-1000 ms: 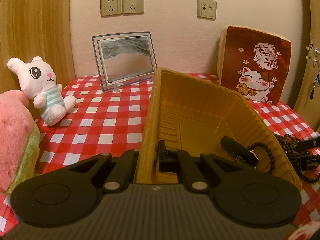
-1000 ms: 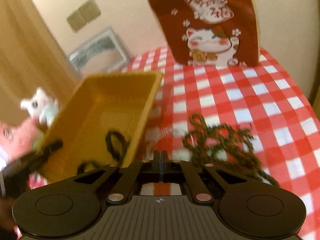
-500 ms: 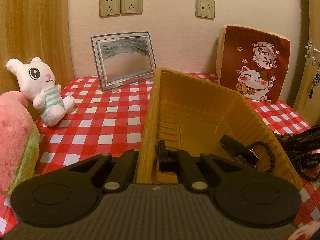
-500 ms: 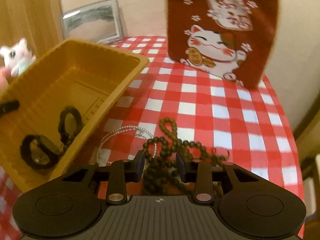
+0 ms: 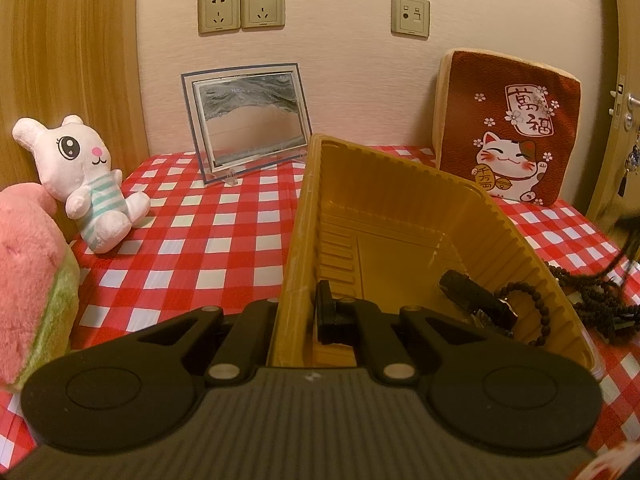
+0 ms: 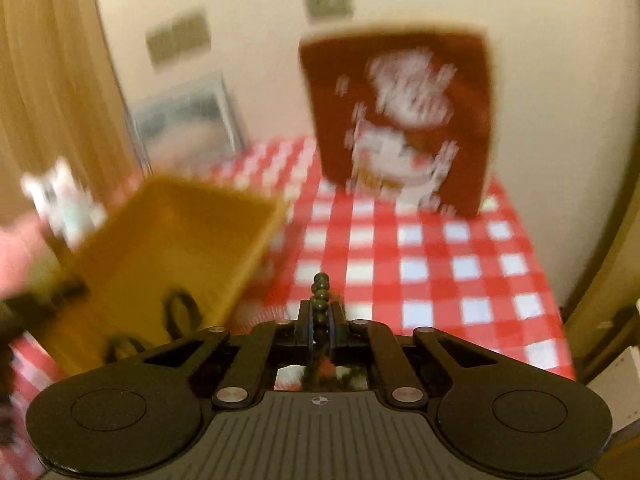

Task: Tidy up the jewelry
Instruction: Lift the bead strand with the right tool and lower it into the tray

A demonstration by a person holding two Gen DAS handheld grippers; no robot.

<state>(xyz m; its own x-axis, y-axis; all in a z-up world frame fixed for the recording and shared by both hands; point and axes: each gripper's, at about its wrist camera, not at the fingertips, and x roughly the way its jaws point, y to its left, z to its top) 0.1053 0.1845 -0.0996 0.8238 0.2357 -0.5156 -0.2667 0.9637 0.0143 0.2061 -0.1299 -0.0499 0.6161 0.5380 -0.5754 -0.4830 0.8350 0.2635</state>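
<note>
A: Left wrist view — what does the left gripper [image 5: 298, 312] hold?

B: Its jaws are clamped on the near-left wall of the yellow tray [image 5: 400, 216], one finger outside the wall, the other inside. The tray is tilted, its left side raised above the red-and-white checked cloth [image 5: 208, 240].

A: And the tray's contents?

B: A dark bead bracelet [image 5: 532, 312] lies against the right inner wall; beside it, toward the middle of the floor, rests a black item [image 5: 472, 300] whose kind cannot be told.

A: Right wrist view?

B: The right gripper [image 6: 320, 320] is clenched on a strand of dark beads [image 6: 321, 292]; a few beads stand up between the fingertips. The frame is heavily blurred. The tray sits to the left of the gripper, and dark loops show inside it.

A: Where does the rest of the strand lie?

B: In the left wrist view a heap of dark beads [image 5: 600, 304] rests on the cloth just outside the tray's right wall, with a strand rising toward the right edge of the frame.

A: Surroundings?

B: A white rabbit plush [image 5: 84, 176] and a pink plush [image 5: 28, 280] at the left, a framed sand picture [image 5: 248, 120] against the wall, and a lucky-cat cushion [image 5: 508, 128] at the back right.
</note>
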